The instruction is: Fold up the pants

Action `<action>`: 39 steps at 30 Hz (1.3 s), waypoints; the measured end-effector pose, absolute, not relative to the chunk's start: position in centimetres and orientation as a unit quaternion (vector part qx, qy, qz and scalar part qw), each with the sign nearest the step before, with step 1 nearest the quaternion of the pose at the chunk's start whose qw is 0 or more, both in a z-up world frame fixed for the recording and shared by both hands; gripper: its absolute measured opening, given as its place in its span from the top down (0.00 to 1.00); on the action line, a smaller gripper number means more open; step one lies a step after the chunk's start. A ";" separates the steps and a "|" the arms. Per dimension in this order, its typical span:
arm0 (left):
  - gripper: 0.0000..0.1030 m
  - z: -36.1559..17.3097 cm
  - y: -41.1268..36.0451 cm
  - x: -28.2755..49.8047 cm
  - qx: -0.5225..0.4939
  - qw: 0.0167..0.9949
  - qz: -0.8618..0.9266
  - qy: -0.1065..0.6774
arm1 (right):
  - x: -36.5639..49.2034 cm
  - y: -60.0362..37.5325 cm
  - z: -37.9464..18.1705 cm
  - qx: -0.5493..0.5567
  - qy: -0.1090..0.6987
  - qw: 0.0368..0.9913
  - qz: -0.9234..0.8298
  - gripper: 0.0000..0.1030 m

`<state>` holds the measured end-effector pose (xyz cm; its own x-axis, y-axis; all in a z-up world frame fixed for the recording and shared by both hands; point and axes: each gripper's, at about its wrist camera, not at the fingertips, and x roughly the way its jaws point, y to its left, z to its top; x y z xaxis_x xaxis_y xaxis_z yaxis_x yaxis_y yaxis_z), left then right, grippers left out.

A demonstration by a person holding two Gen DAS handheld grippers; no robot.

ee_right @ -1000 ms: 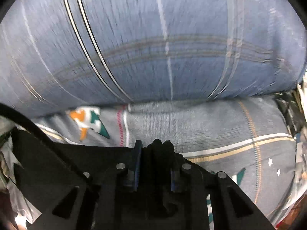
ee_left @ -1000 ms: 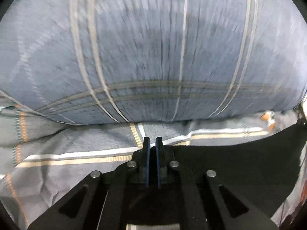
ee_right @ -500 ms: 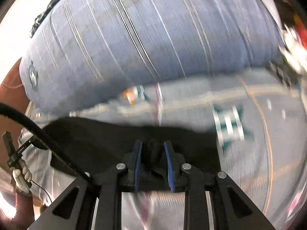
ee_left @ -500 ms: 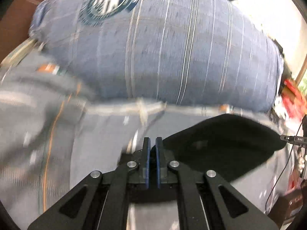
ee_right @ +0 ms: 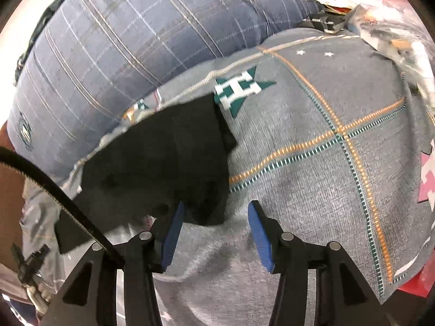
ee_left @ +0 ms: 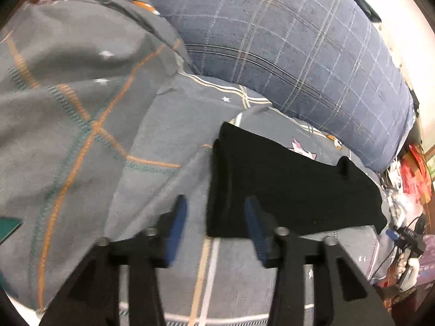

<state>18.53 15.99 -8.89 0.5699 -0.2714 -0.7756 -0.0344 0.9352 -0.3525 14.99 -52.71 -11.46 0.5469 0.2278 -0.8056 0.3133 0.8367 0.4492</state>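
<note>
Soft, light black folded pants lie on the grey patterned bedspread. Left gripper and right gripper hover with fingers spread, holding nothing. The limp cloth looks best pinched at its near corners.

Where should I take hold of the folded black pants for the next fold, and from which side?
Take the black pants at the short stacked end nearest the left hand-held gripper, coming in low from that end so both layers are pinched together. The right hand-held gripper can probably take the opposite end. Both are open, and the pants lie flat on the grey bedspread.
</note>
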 end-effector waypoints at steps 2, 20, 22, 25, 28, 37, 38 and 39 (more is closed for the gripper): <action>0.57 -9.5 14.3 20.3 -0.146 0.869 -0.068 0.467 | 15.4 -52.9 -11.1 0.293 0.466 0.835 -0.028 0.48; 0.89 -9.5 8.8 25.8 -0.033 0.868 -0.065 0.491 | 23.6 -49.2 -10.3 0.182 0.471 0.861 -0.061 0.92; 0.89 -7.6 9.2 26.0 -0.062 0.875 -0.075 0.474 | 23.4 -48.9 -8.6 0.175 0.454 0.872 -0.057 0.92; 0.89 -6.1 9.3 27.2 -0.088 0.880 -0.084 0.460 | 23.5 -49.6 -6.3 0.192 0.427 0.882 -0.047 0.92; 0.89 -5.5 8.6 29.3 -0.089 0.884 -0.075 0.453 | 24.8 -50.3 -5.0 0.202 0.415 0.886 -0.049 0.92; 0.80 -12.7 8.7 31.4 -0.073 0.854 -0.021 0.515 | 28.2 -50.5 -11.6 0.172 0.479 0.854 -0.110 0.82; 0.78 -12.7 9.1 31.0 -0.082 0.856 -0.020 0.511 | 28.2 -50.6 -12.7 0.165 0.489 0.848 -0.120 0.69; 0.78 -12.4 9.4 30.6 -0.090 0.856 -0.020 0.509 | 28.0 -50.8 -13.3 0.164 0.492 0.845 -0.128 0.63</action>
